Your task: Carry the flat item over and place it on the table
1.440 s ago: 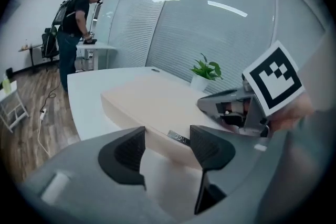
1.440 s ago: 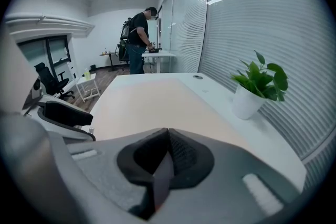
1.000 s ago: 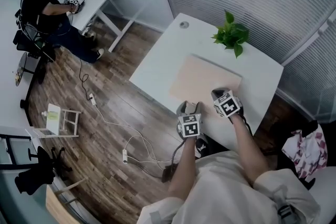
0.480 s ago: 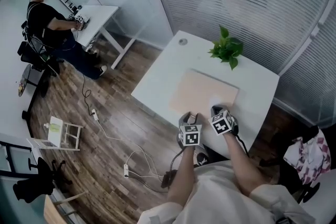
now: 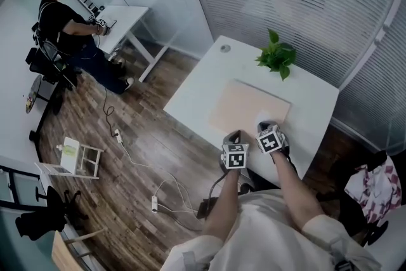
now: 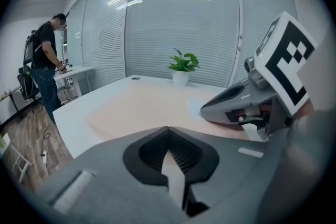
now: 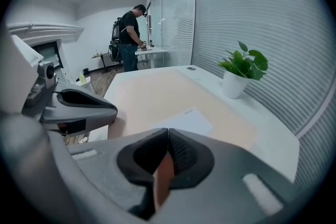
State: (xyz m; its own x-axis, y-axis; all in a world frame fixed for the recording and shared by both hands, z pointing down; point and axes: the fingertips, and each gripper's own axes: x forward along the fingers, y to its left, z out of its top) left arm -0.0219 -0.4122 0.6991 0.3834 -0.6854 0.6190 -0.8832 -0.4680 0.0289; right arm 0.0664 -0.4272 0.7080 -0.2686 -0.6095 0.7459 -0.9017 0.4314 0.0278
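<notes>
The flat item is a pale beige board (image 5: 248, 106) lying on the white table (image 5: 196, 89), with a white paper sheet (image 5: 262, 117) on its near part. Both grippers are at the board's near edge. My left gripper (image 5: 233, 136) has just been closing and now stands shut, with the board's edge as a pale strip between its jaws (image 6: 169, 139). My right gripper (image 5: 266, 128) is beside it, shut on the same edge, which shows as a brownish strip in its jaws (image 7: 167, 140). The board (image 6: 142, 107) (image 7: 157, 94) stretches away from both.
A potted green plant (image 5: 277, 55) stands at the table's far side, beyond the board. Striped glass walls run behind the table. On the wooden floor at left lie cables (image 5: 158, 181) and a small white rack (image 5: 76, 158). A person (image 5: 66, 22) stands at a second table.
The left gripper's jaws have closed on the board's near edge. Both hands have stayed almost in place at that edge, and the board has not moved.
</notes>
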